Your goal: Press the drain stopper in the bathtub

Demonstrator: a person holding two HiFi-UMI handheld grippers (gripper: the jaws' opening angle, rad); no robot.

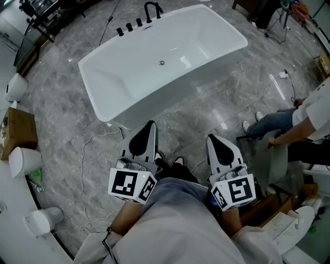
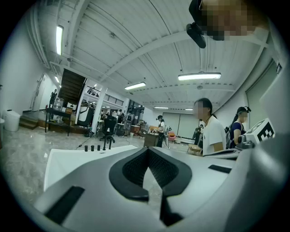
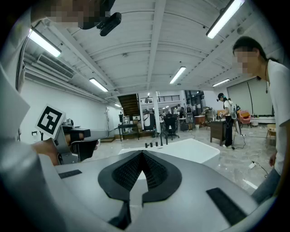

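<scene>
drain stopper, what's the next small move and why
Probably step closer to the bathtub and start lowering the right gripper toward the drain stopper. The stopper sits in the tub floor, far from that gripper, which is held near the body. Its fingers are together, so the tip looks ready to press.

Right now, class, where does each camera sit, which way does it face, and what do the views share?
Head view: person's head, steeply down at bathtub; left gripper, right gripper, torso show.
Left gripper view: on left gripper, along its shut jaws toward bathtub; right gripper at right edge.
Right gripper view: on right gripper, along shut jaws toward bathtub; left gripper at left edge.
Shared: bathtub and its black faucet.
</scene>
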